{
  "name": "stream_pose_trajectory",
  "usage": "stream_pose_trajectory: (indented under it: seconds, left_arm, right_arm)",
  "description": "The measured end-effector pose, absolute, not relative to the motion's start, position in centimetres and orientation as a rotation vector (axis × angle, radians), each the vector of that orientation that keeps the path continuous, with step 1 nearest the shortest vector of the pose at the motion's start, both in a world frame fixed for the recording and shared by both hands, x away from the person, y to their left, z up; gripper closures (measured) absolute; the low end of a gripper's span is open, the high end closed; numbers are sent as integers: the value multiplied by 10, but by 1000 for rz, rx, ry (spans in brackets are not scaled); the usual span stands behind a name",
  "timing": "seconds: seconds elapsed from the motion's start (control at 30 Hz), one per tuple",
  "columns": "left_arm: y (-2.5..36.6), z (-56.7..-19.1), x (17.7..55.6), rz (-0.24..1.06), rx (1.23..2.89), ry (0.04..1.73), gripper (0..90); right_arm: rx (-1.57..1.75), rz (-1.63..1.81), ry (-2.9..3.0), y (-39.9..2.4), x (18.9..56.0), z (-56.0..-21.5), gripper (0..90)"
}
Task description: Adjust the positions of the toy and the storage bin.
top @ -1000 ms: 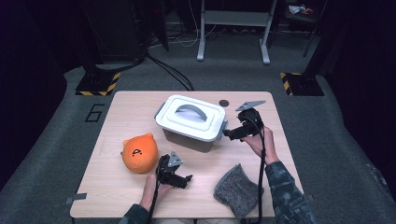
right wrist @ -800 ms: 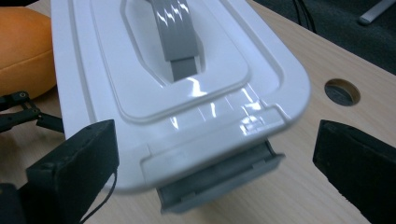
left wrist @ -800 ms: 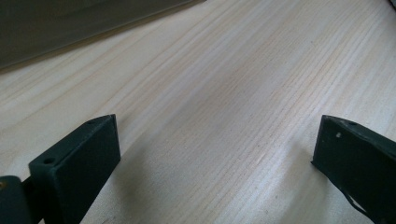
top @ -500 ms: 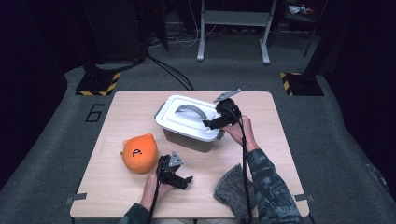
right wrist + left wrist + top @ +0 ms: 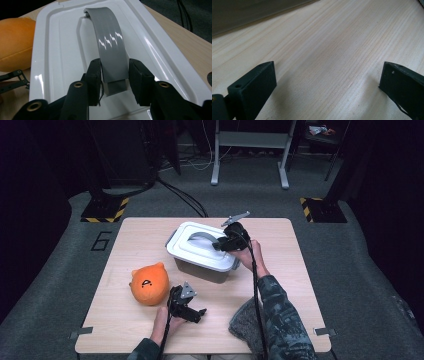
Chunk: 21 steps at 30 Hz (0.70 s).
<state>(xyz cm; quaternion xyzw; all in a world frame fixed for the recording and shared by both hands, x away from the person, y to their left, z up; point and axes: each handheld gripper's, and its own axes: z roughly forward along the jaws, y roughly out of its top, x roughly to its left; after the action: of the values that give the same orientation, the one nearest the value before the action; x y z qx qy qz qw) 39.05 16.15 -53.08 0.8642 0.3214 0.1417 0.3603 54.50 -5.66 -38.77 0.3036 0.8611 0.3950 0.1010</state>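
Observation:
A white lidded box (image 5: 192, 255) stands in the middle of the wooden table (image 5: 145, 232). Its lid (image 5: 62, 50) carries an arched grey handle (image 5: 111, 47). My right gripper (image 5: 115, 75) reaches in from the box's right side (image 5: 222, 244). Its jaws have just been closing and now press on both sides of the near end of the handle. My left gripper (image 5: 199, 312) rests low over the table near the front edge. It is open (image 5: 327, 80), with only bare wood between its fingers.
An orange plush toy (image 5: 149, 282) lies left of the box, close to the left gripper. A grey cloth (image 5: 245, 322) sits at the front right under the right forearm. A small dark round spot (image 5: 238, 225) marks the table behind the box.
The right gripper moved left from beside the box to over its lid and closed its jaws around the grey handle. The left gripper stayed where it was.

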Motion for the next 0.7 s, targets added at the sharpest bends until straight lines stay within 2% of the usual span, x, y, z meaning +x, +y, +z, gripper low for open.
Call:
stream_pose_trajectory:
  seconds: [0.33, 0.7]
  left_arm:
    - [161, -531, 391, 365, 2227, 828, 3]
    - [162, -530, 391, 366, 2235, 826, 4]
  right_arm:
    - [901, 1098, 2517, -52, 540, -387, 654]
    - [1074, 1010, 2419, -56, 522, -384, 651]
